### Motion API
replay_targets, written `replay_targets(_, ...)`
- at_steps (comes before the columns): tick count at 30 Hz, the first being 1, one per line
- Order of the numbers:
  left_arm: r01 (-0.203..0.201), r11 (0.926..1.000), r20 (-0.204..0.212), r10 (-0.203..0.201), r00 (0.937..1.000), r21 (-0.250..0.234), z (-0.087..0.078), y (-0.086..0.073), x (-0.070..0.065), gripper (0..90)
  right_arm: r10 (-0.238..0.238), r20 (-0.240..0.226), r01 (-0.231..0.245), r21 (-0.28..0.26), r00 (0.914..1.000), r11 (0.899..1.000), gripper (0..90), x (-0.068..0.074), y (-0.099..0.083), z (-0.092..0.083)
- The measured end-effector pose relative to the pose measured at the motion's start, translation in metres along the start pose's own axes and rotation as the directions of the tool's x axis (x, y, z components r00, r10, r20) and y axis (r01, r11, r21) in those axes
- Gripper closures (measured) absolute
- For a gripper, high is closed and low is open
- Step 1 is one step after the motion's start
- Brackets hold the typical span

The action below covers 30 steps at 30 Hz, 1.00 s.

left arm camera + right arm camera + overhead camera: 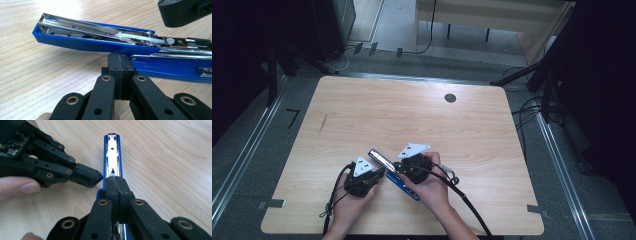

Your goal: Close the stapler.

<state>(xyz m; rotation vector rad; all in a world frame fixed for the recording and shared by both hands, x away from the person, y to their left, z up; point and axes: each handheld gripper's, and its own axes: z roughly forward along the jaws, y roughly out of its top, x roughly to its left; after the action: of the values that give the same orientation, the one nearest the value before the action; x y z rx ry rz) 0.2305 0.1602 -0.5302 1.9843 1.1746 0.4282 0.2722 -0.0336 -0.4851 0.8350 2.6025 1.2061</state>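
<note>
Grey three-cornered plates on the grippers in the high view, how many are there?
2. One grey three-cornered plate sits on the left gripper, the other on the right gripper, either side of the blue stapler.

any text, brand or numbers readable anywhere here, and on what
No readable text in any view.
The blue stapler and its metal staple channel show no brand or number.
The circuit board on the left gripper carries tiny markings, too small and blurred to read.
The wooden table bears no label.
</note>
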Motion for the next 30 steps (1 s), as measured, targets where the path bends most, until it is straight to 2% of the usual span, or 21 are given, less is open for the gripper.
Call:
replay_targets(3, 0.000, 1.0000, -0.022, 0.000, 0.9998, 0.006, 0.002, 0.001, 0.001, 90.0, 0.007, -0.001, -0.007, 0.008, 1.0000, 1.000, 90.0, 0.001, 0.003, 0.005)
replay_targets(6, 0.001, 0.9999, -0.022, -0.001, 0.9998, 0.010, 0.003, 0.001, 0.001, 90.0, 0.000, -0.003, 0.000, 0.013, 1.0000, 1.000, 90.0, 0.001, 0.007, 0.012)
replay_targets(11, -0.026, 0.9992, -0.035, 0.027, 0.9990, 0.029, 0.007, 0.003, 0.000, 90.0, -0.003, -0.005, 0.003, 0.017, 1.0000, 1.000, 90.0, 0.002, 0.012, 0.019)
replay_targets(18, -0.009, 0.9995, -0.032, 0.011, 0.9994, 0.032, 0.009, 0.004, 0.002, 90.0, -0.010, 0.004, 0.009, 0.030, 0.9999, 1.000, 90.0, 0.002, 0.017, 0.031)
replay_targets(25, -0.005, 0.9995, -0.029, 0.006, 0.9996, 0.031, 0.009, 0.004, 0.002, 90.0, -0.014, 0.014, 0.014, 0.032, 0.9998, 0.999, 90.0, 0.001, 0.021, 0.035)
replay_targets(30, 0.013, 0.9999, -0.026, -0.012, 0.9996, 0.003, 0.007, 0.004, 0.003, 90.0, -0.020, 0.015, 0.019, 0.032, 0.9997, 0.999, 90.0, 0.002, 0.022, 0.036)
